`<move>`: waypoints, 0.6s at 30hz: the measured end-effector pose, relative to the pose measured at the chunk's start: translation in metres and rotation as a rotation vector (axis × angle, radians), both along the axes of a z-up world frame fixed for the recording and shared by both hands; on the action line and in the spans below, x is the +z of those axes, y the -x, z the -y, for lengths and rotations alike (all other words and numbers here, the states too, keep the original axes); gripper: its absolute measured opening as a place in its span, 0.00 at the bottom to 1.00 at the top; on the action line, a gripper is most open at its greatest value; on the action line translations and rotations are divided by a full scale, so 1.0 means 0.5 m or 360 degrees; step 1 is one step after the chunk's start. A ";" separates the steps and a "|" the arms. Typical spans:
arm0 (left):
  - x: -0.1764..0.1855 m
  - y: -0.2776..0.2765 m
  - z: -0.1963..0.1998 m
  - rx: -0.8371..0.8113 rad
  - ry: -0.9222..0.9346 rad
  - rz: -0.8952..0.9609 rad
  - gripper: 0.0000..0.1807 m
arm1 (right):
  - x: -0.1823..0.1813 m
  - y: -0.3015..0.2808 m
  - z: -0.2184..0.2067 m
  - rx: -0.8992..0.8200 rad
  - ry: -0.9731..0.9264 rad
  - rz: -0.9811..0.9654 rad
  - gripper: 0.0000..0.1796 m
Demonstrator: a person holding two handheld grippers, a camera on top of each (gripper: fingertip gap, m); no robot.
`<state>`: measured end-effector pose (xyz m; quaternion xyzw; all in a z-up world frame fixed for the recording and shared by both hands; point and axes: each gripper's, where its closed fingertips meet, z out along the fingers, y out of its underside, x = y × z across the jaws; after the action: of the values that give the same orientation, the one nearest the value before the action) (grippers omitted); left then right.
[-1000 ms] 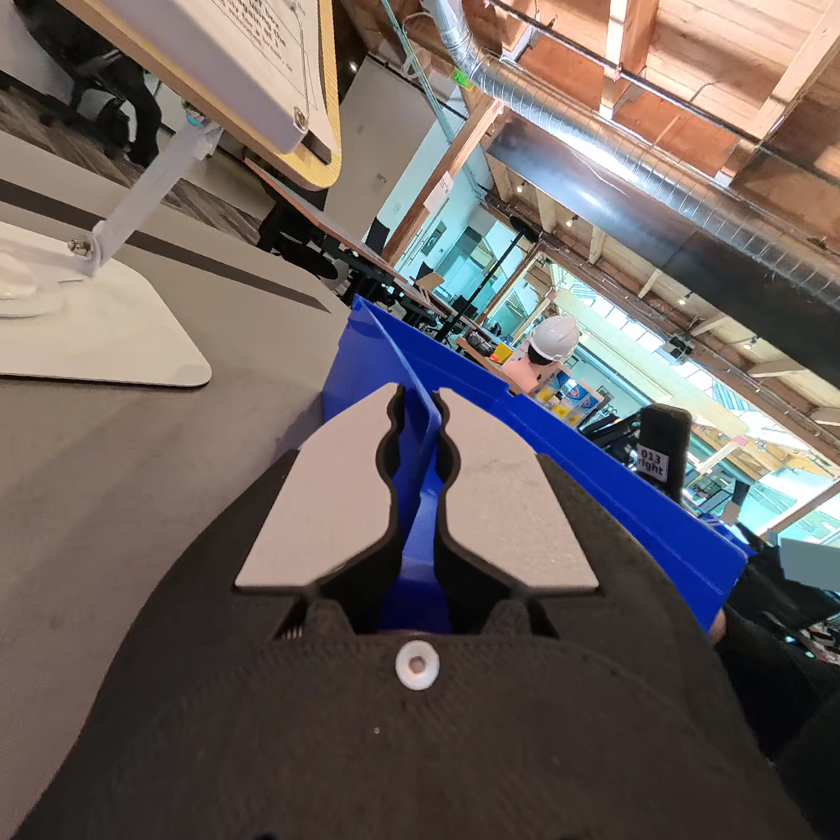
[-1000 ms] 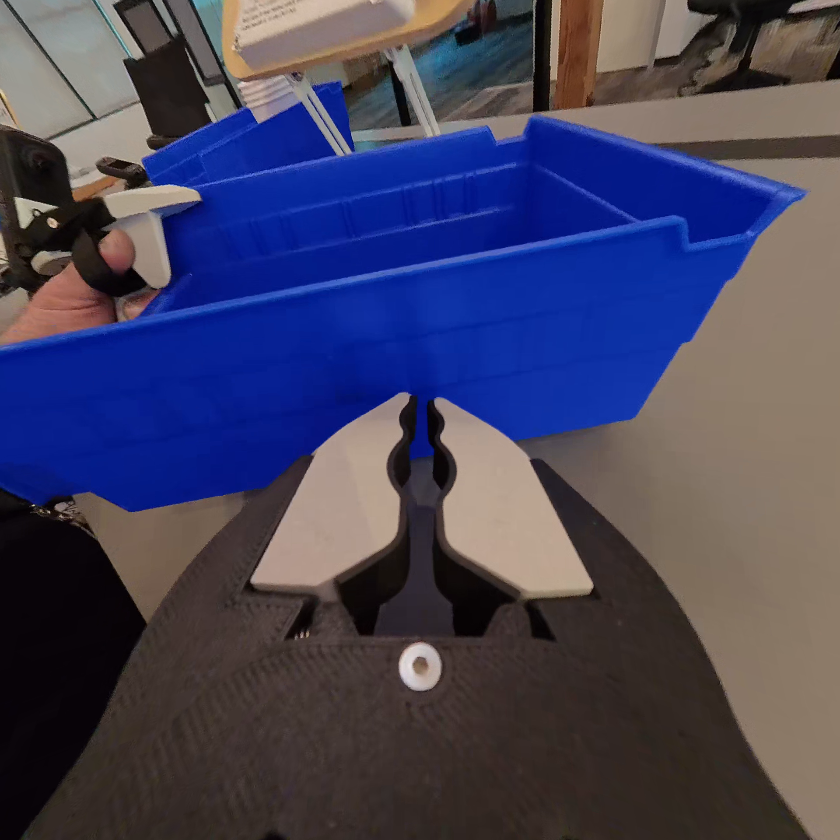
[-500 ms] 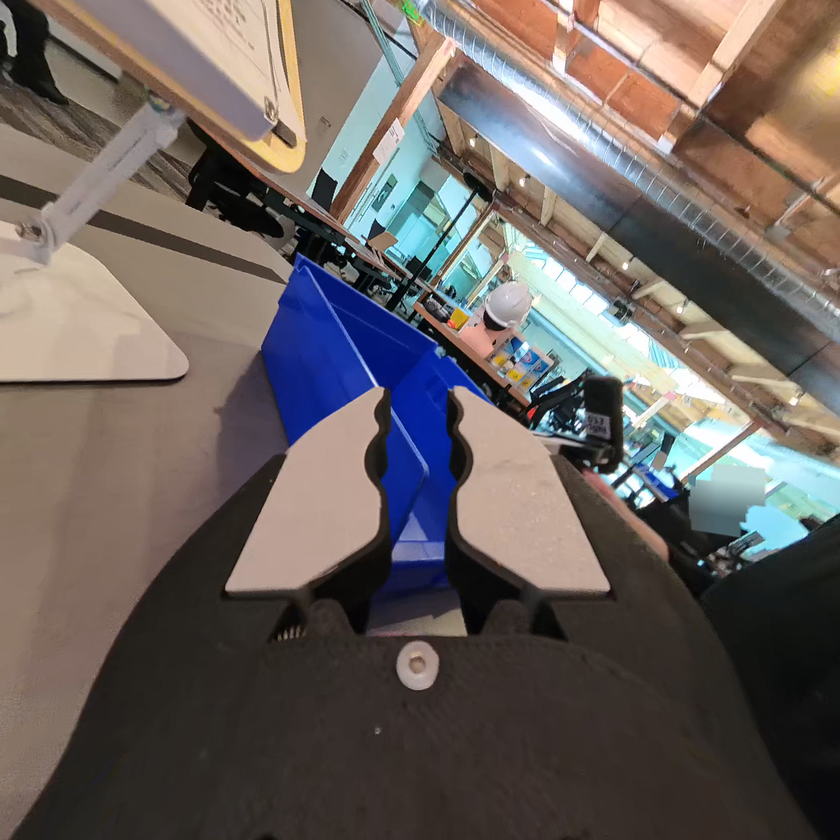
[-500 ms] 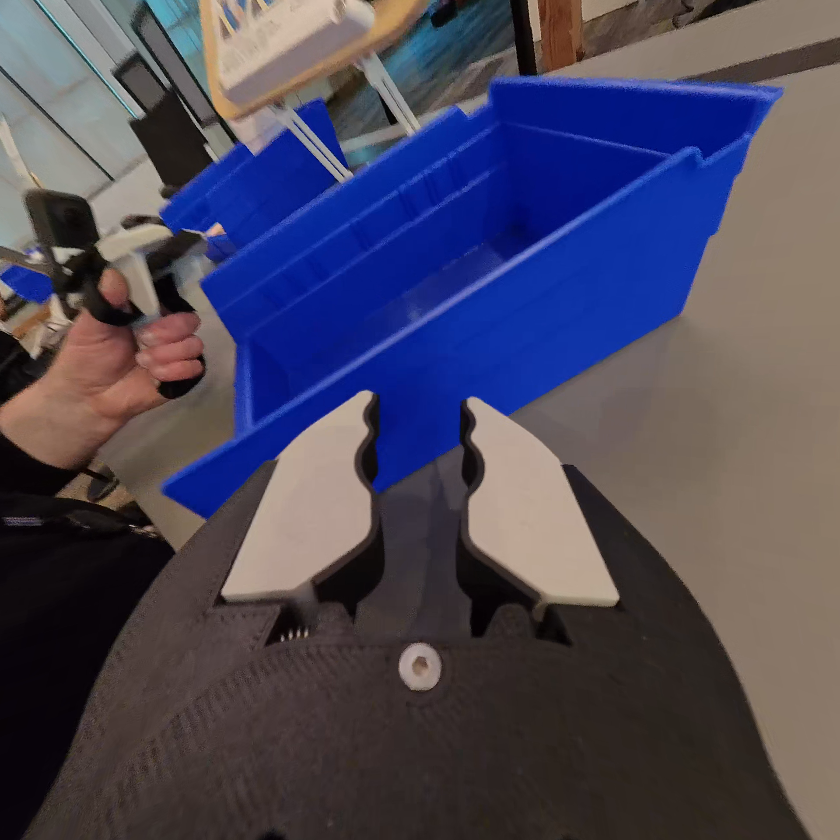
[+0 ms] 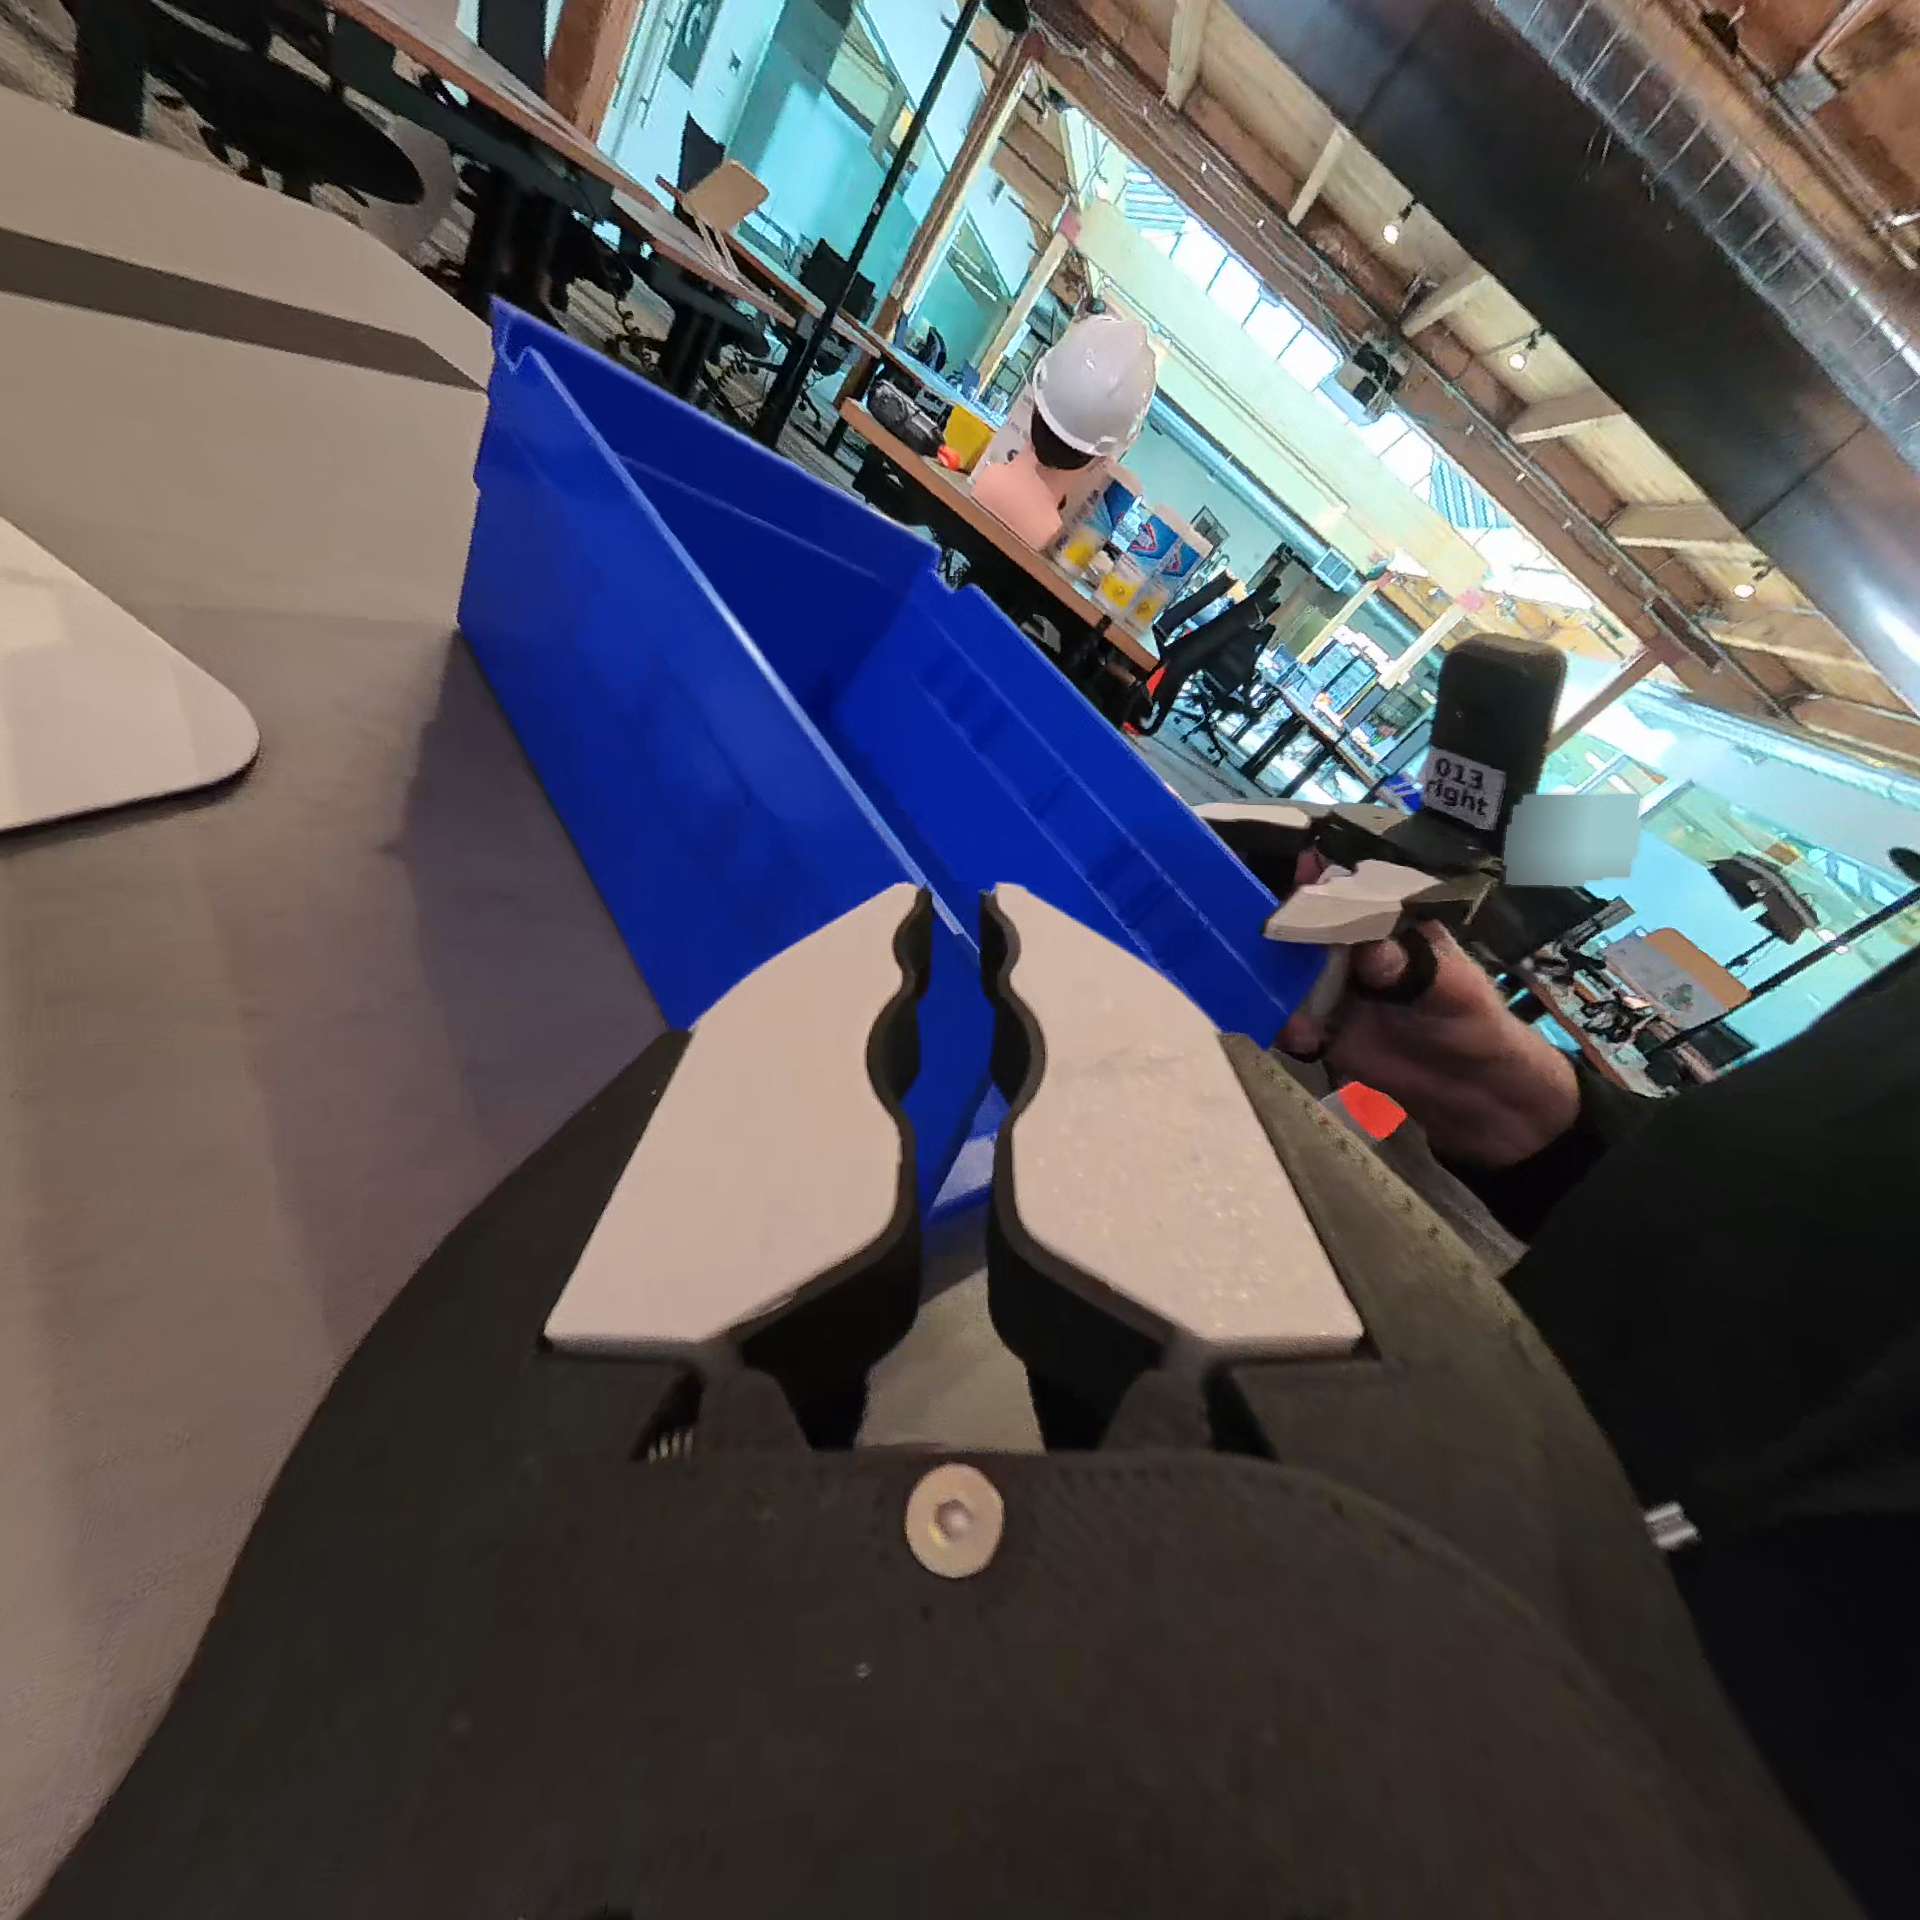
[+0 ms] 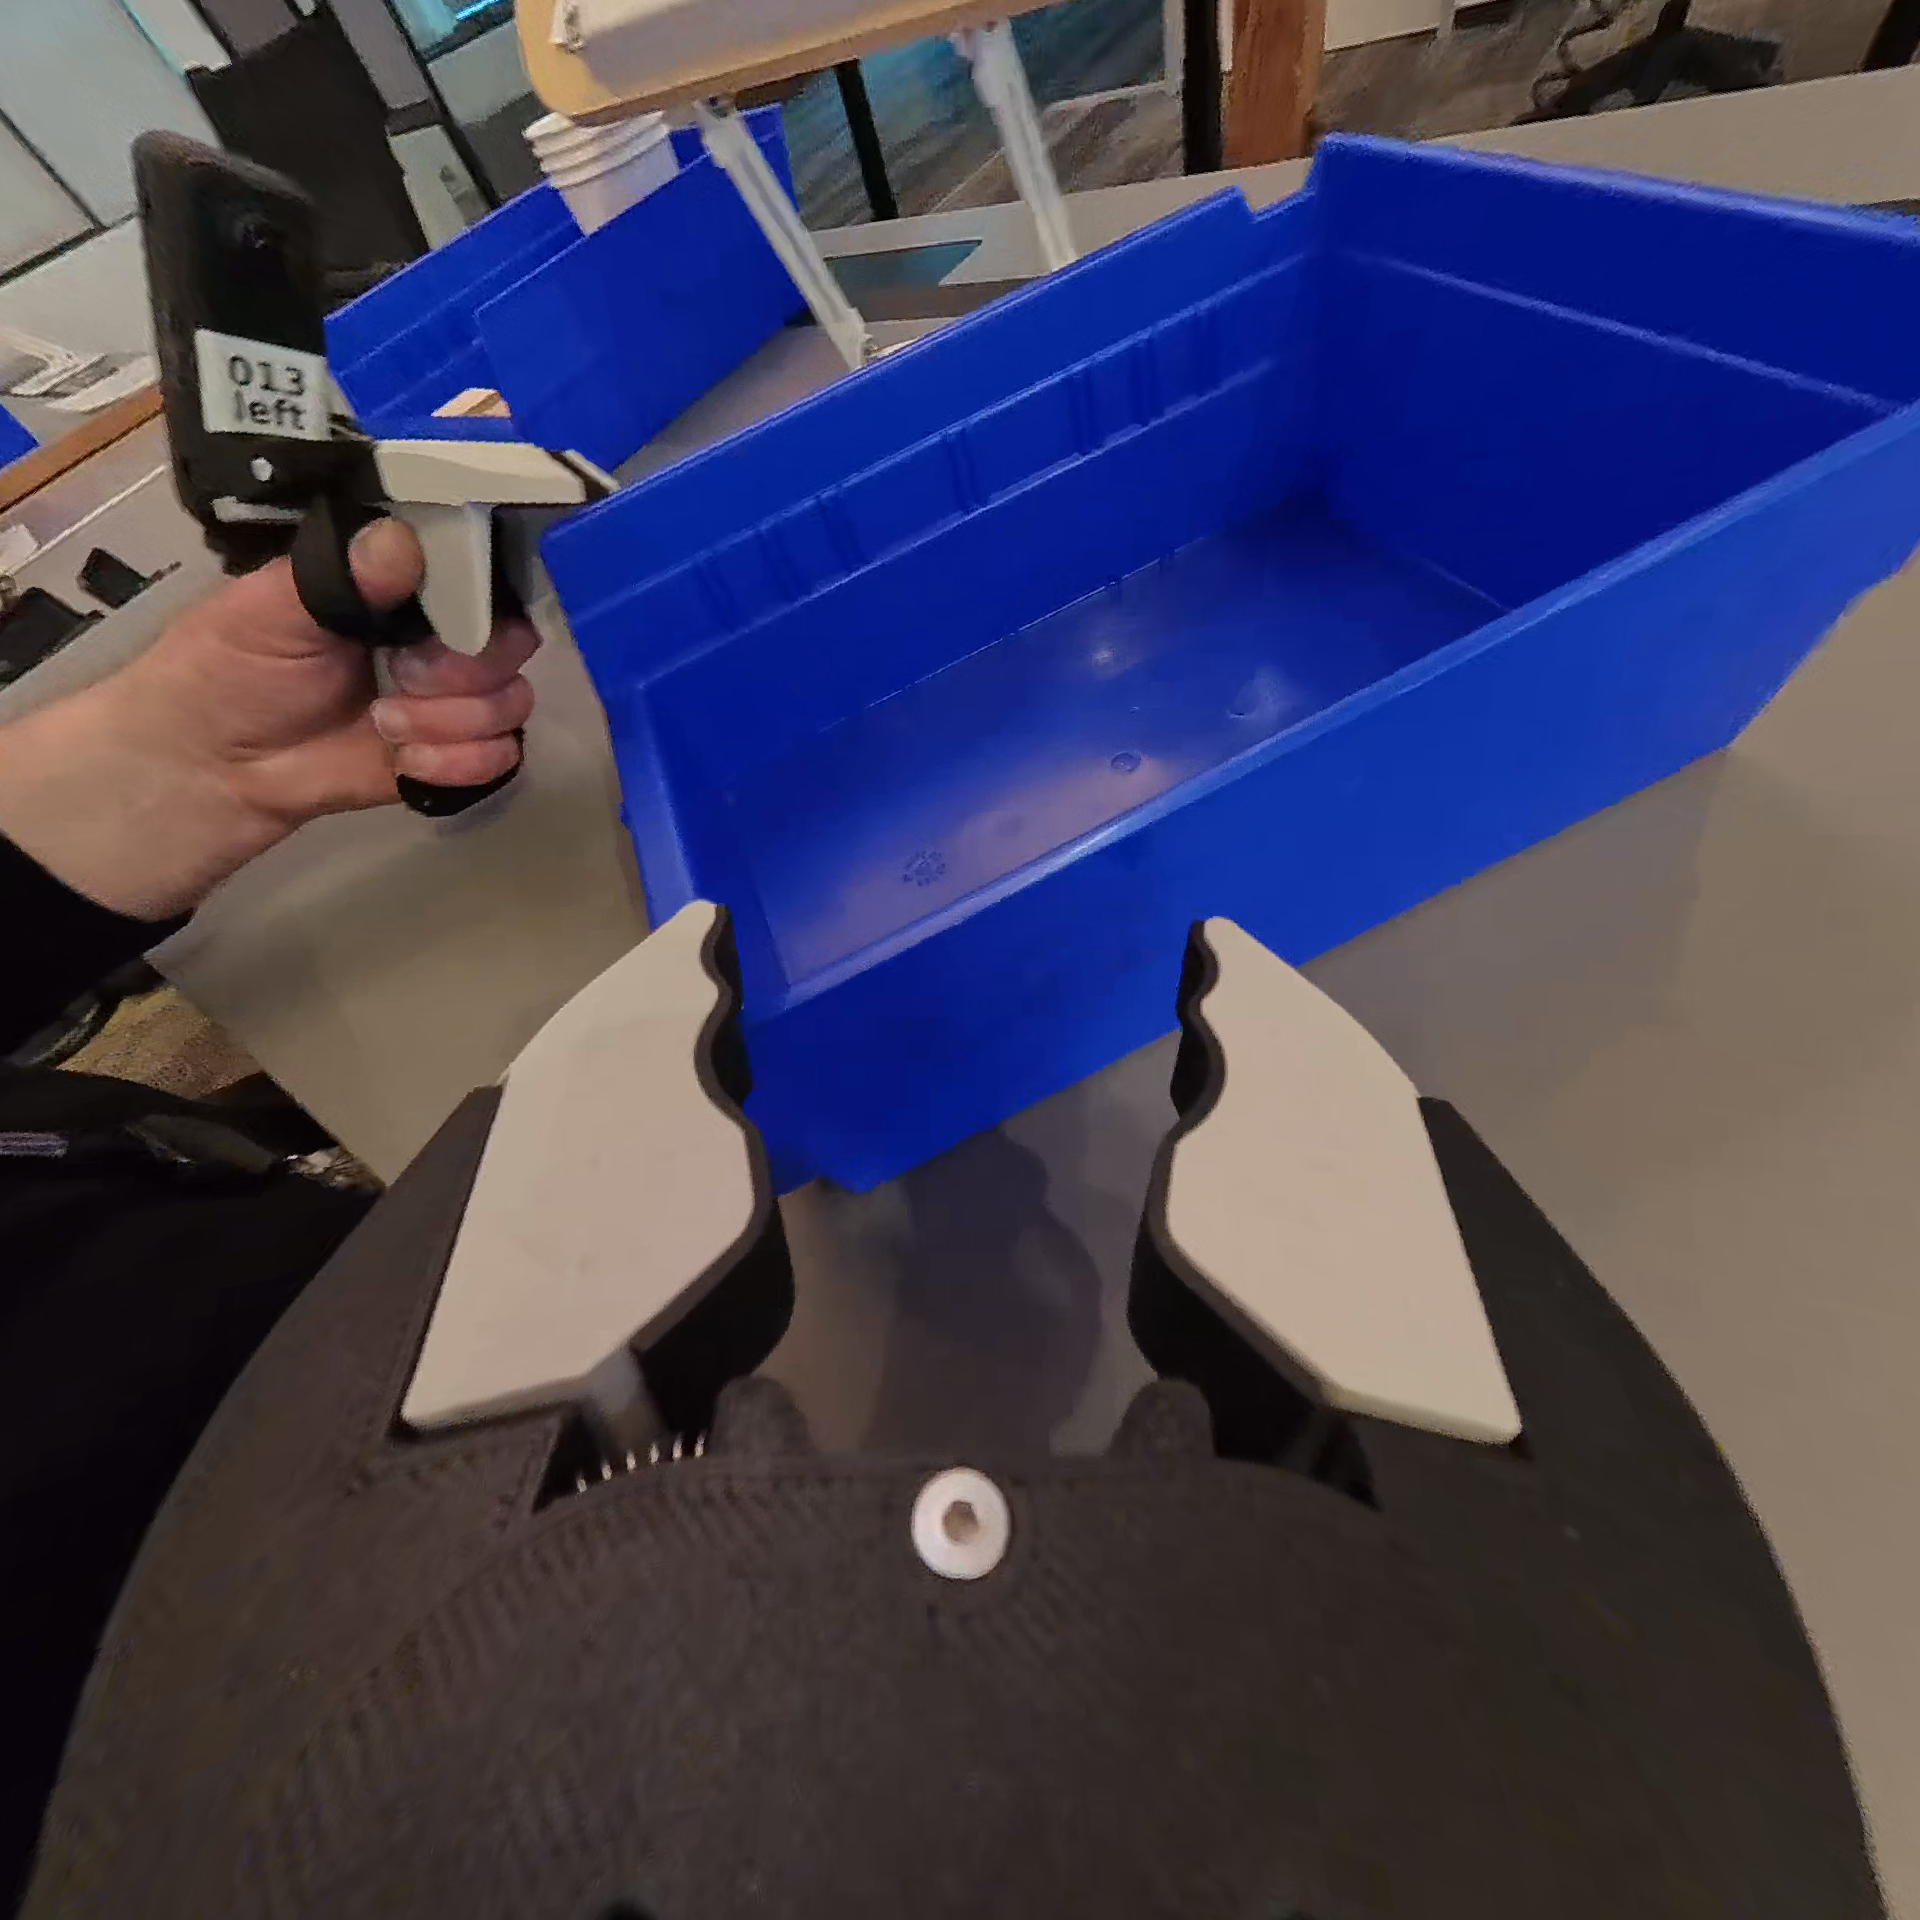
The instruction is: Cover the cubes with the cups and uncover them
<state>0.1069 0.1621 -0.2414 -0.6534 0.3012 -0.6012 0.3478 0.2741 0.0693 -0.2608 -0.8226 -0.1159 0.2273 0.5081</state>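
One empty blue bin point(image 6: 1195, 665) stands on the grey table point(image 6: 1662, 1039), with two more bins point(image 6: 582, 312) behind and stacked white cups point(image 6: 613, 171) there. No cubes visible. The right gripper point(image 6: 956, 977) gapes wide beside the bin's corner. The left gripper point(image 5: 951, 914), almost closed, holds nothing near the bin.

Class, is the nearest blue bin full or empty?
Empty: the right wrist view shows the bin's bare floor, with no cups or cubes inside.
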 end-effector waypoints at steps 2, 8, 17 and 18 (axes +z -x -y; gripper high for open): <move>-0.001 -0.013 0.008 -0.0015 0.0027 0.0013 0.03 | 0.004 -0.035 -0.007 -0.0032 -0.0008 0.0059 0.42; 0.000 -0.089 0.052 -0.0099 0.0078 0.0065 0.03 | 0.012 -0.166 -0.035 -0.0116 0.0020 0.0128 0.33; 0.016 -0.133 0.072 -0.0135 0.0043 0.0094 0.03 | 0.037 -0.228 -0.035 -0.0190 -0.0020 0.0109 0.36; 0.017 -0.124 0.071 -0.0121 0.0041 0.0101 0.04 | 0.034 -0.221 -0.026 -0.0190 -0.0012 0.0104 0.37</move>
<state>0.1692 0.1266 -0.2327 -0.6265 0.3070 -0.6382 0.3256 0.3844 0.0822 -0.2436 -0.8332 -0.0841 0.1690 0.5198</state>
